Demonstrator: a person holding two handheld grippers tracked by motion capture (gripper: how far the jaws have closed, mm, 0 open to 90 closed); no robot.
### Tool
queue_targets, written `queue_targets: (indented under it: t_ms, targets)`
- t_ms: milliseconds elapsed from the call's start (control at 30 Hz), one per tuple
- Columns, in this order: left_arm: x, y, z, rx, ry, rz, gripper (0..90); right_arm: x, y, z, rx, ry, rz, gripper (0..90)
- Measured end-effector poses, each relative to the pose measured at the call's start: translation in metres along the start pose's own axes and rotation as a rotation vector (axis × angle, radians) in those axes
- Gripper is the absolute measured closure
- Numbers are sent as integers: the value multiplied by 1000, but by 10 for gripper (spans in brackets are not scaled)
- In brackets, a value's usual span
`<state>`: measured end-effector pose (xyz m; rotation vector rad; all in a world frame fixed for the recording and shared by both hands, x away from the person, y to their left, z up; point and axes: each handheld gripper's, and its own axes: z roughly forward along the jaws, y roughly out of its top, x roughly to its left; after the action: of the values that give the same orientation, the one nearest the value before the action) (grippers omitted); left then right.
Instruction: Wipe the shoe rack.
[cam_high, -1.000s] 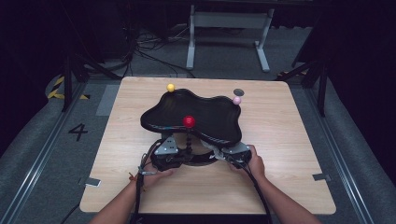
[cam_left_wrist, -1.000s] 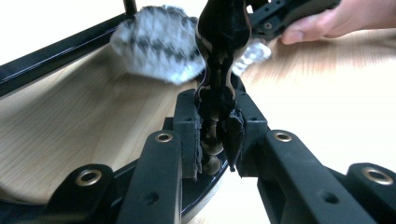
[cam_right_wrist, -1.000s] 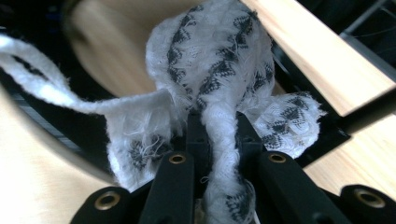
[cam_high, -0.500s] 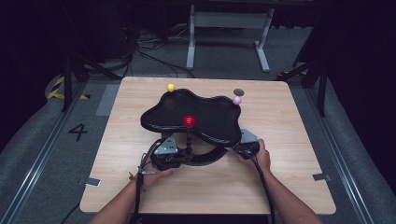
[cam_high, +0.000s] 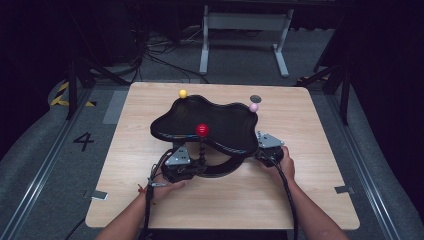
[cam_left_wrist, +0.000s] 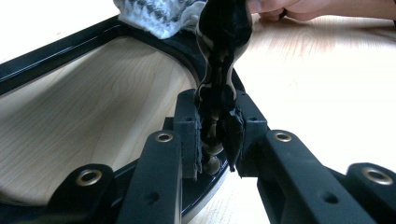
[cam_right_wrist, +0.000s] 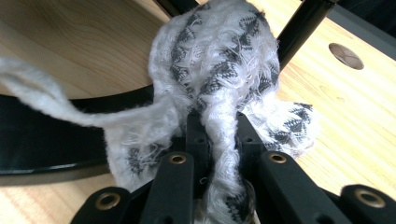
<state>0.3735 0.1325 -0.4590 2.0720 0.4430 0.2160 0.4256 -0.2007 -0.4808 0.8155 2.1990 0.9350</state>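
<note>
A black stand with a wavy top tray (cam_high: 220, 125) and a curved base ring (cam_high: 225, 170) stands mid-table; a red ball (cam_high: 202, 130), a yellow ball (cam_high: 183, 93) and a pink ball (cam_high: 253, 107) sit on it. My left gripper (cam_high: 182, 165) (cam_left_wrist: 215, 126) is shut on the stand's black beaded post (cam_left_wrist: 219, 88) near the base. At the tray's right edge my right gripper (cam_high: 265, 149) (cam_right_wrist: 219, 126) is shut on a white and grey knitted cloth (cam_right_wrist: 219, 60), which bunches up over its jaws. A loose strand (cam_right_wrist: 42, 93) trails left.
The wooden table (cam_high: 320, 200) has a round hole (cam_high: 255, 98) (cam_right_wrist: 345, 53) at the back right. Tape marks (cam_high: 99, 195) lie near its front corners. A black post (cam_right_wrist: 303, 28) of the stand rises just beyond the cloth. Dark floor and a metal frame (cam_high: 245, 22) lie behind.
My right hand and gripper have slid rightward and slightly away, from under the tray's front to its right edge. The left gripper has stayed on the post.
</note>
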Motion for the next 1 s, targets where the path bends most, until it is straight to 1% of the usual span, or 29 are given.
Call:
queue_targets:
  t_ms: [67, 100, 167, 200, 233, 300, 367, 400, 467, 567, 667, 733, 767, 1000]
  targets:
    - [1, -1, -1, 5, 8, -8, 756, 0, 0, -1, 0, 7, 1, 809]
    - [3, -1, -2, 0, 9, -2, 756, 1, -1, -2, -1, 10, -2, 809]
    - [5, -2, -4, -1, 25, 2, 755, 1, 0, -4, 2, 16, -10, 810]
    - [6, -3, -5, -5, 27, -11, 754, 1, 0, -5, 0, 15, -5, 810]
    - [7, -4, -7, 4, 36, -23, 754, 0, 0, -6, -2, 16, 0, 810]
    - [10, -5, -8, -2, 47, -20, 753, -3, 1, -10, -15, 9, 10, 810]
    - [12, -6, -10, 4, 55, -38, 751, -5, 1, -15, -26, 5, 28, 810]
    - [12, -7, -10, -2, 55, -33, 750, -7, 1, -18, -36, 2, 42, 810]
    - [13, -7, -10, -1, 55, -34, 749, -10, 1, -23, -50, -2, 53, 810]
    - [12, -7, -10, 9, 58, -38, 748, -15, 1, -30, -69, -13, 73, 810]
    - [12, -7, -10, 9, 57, -38, 747, -22, 0, -38, -84, -48, 92, 811]
    - [12, -7, -9, 13, 57, -35, 746, -27, 0, -44, -95, -60, 131, 810]
    - [12, -7, -9, 13, 57, -35, 746, -30, 1, -47, -111, -65, 149, 810]
    - [13, -7, -8, 15, 50, -33, 748, -36, 12, -61, -191, -85, 169, 808]
